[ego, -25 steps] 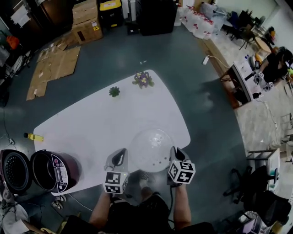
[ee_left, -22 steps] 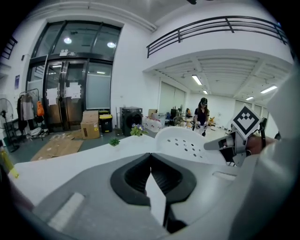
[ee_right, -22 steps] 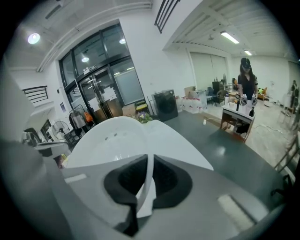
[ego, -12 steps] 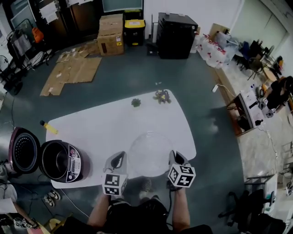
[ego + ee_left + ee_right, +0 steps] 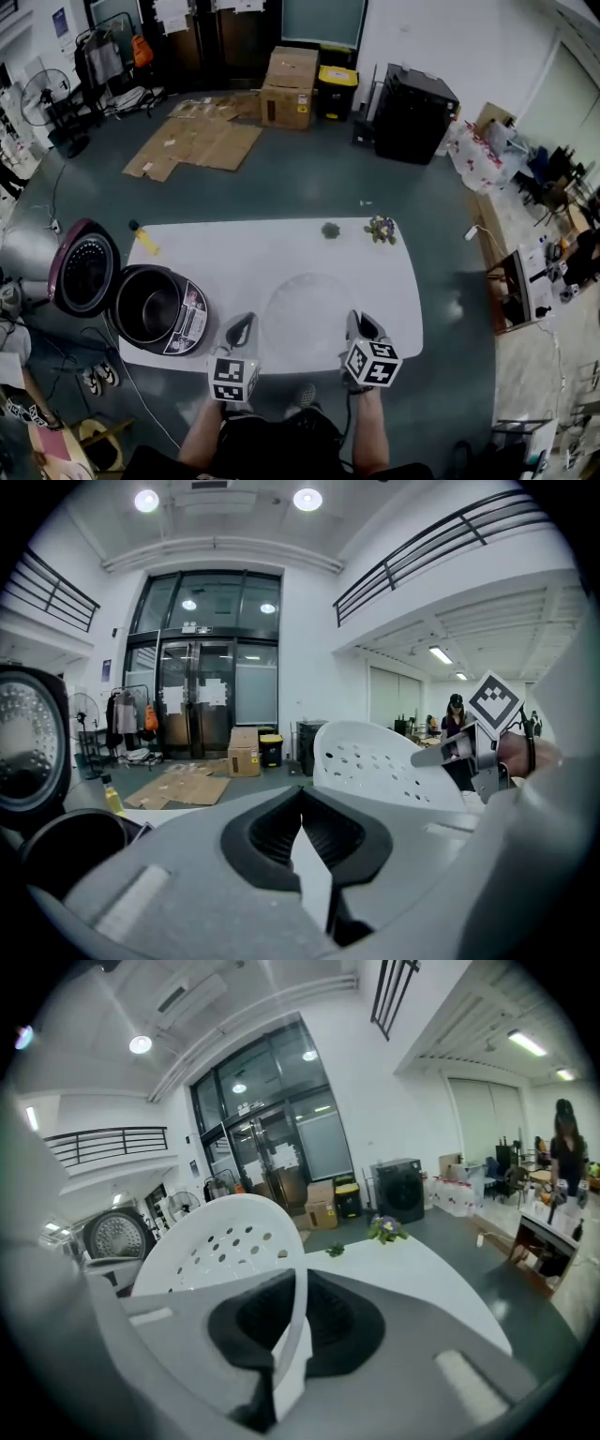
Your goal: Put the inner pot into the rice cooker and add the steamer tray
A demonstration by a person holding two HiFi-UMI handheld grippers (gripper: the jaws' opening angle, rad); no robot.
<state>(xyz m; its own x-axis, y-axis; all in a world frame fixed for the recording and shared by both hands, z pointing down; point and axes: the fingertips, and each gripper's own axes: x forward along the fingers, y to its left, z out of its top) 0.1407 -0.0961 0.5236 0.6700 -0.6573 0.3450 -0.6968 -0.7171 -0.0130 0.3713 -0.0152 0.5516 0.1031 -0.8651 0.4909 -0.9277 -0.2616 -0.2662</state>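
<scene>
I hold a white perforated steamer tray [image 5: 305, 317] above the white table [image 5: 234, 258], between both grippers. My left gripper [image 5: 246, 325] is shut on its left rim and my right gripper [image 5: 361, 325] on its right rim. In the left gripper view the tray [image 5: 389, 761] stands tilted, its rim pinched in my left gripper [image 5: 307, 850]. The right gripper view shows the tray [image 5: 220, 1232] with its rim clamped in my right gripper [image 5: 289, 1335]. The dark red rice cooker [image 5: 161, 311] stands at the table's left end, left of my left gripper. Its lid [image 5: 84, 275] is swung open and a dark bowl shows inside.
A yellow bottle [image 5: 145, 239] lies on the table behind the cooker. Two small potted plants [image 5: 330, 230] [image 5: 381, 229] stand at the far edge. Flattened cardboard [image 5: 202, 141] and boxes [image 5: 291, 86] lie on the floor beyond the table.
Both grippers have risen with the tray held between them. The head view has swung up and left, so the cooker now sits closer to my left gripper.
</scene>
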